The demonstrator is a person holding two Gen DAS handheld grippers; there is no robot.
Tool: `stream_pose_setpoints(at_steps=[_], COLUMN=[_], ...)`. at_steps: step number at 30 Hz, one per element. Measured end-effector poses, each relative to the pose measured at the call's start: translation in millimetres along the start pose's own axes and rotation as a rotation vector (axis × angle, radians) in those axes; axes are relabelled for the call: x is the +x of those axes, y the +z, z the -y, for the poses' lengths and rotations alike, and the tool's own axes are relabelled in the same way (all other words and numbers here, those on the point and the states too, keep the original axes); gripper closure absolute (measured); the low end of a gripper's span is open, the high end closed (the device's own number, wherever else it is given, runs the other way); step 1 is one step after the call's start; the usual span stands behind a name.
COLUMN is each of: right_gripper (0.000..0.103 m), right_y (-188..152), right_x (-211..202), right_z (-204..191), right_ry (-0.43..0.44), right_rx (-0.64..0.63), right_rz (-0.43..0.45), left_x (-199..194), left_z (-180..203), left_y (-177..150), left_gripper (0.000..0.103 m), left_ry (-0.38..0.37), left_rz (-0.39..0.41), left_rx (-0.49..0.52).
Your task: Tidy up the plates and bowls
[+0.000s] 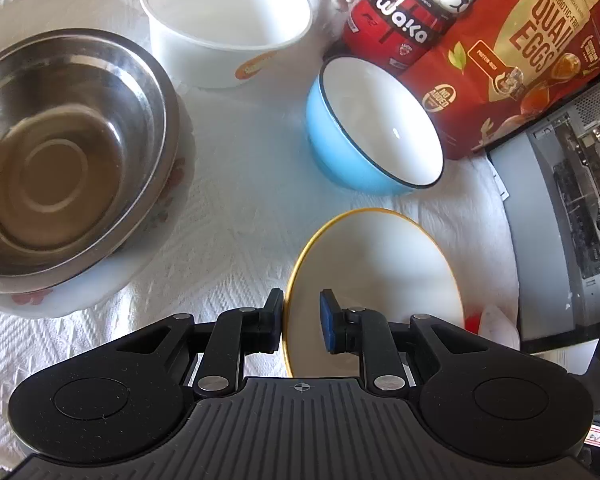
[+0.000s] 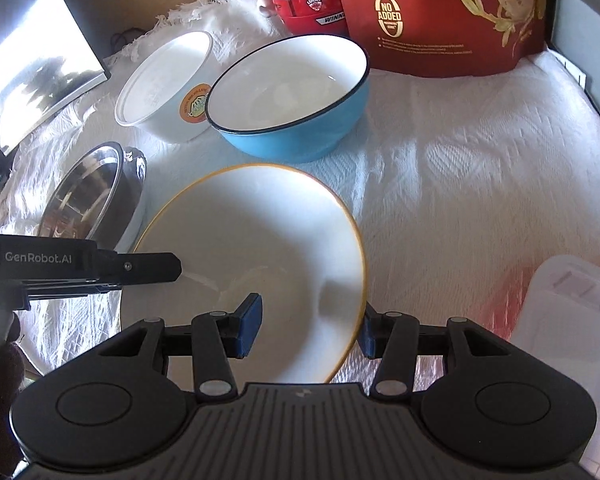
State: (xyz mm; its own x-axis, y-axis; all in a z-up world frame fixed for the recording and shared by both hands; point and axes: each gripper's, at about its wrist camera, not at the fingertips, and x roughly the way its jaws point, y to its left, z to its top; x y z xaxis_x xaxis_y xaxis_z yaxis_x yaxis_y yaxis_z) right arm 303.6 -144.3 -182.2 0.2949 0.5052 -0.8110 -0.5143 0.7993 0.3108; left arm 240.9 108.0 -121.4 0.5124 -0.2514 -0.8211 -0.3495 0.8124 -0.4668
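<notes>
Right, on the white cloth (image 2: 460, 184) the biggest item is the steel bowl (image 1: 60, 160), nothing in it, sitting on a floral plate (image 1: 80, 300) at the left. Behind it stands the white tub (image 1: 224, 28), nothing visible inside, and just right of that the blue bowl (image 2: 292, 96), white inside and bare too. Nearest the cameras is the yellow-rimmed plate (image 2: 260, 248), tilted, nothing on it. Both grippers straddle its rim. Left gripper (image 1: 302, 320) reaches in from the plate's left edge, jaws narrow, one pad outside against the rim and one inside with a gap. Right gripper (image 2: 308, 328) takes the near right edge, jaws wide, one pad over the plate, the other just outside the rim. At the back stand a red bag (image 1: 520, 60) and a red can (image 1: 396, 32).
</notes>
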Motion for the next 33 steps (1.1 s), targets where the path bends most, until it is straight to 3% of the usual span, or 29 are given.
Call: stream_pose_setpoints(at_steps=[12,18,22,27,30,33], right_gripper=[0.054,0.054,0.054,0.033,0.032,0.024], right_y=[-4,3,13,36,57,76], right_x=[-4,-9,-23,-48,-52,-48], right_z=[6,8,4,0,1,6], right_ry=[0.043,0.042,-0.002,-0.025,-0.055,-0.074], right_rx=[0.015,0.009,-0.033,-0.109,-0.122,-0.090], right_rz=[-0.019,-0.001,0.071,0.188,0.221,0.230], left_x=[5,-10,-30,-47,-46,-40], left_z=[4,9,5,11,20,24], left_y=[2,6,15,41,59,71], left_gripper=[0.082,0.082,0.082,0.082,0.081,0.081], left_ry=[0.009,0.024,0.000,-0.009,-0.016,-0.014], left_rz=[-0.010,0.051,0.113,0.178,0.202,0.196], left_rx=[0.033,0.072,0.059,0.055,0.050,0.004])
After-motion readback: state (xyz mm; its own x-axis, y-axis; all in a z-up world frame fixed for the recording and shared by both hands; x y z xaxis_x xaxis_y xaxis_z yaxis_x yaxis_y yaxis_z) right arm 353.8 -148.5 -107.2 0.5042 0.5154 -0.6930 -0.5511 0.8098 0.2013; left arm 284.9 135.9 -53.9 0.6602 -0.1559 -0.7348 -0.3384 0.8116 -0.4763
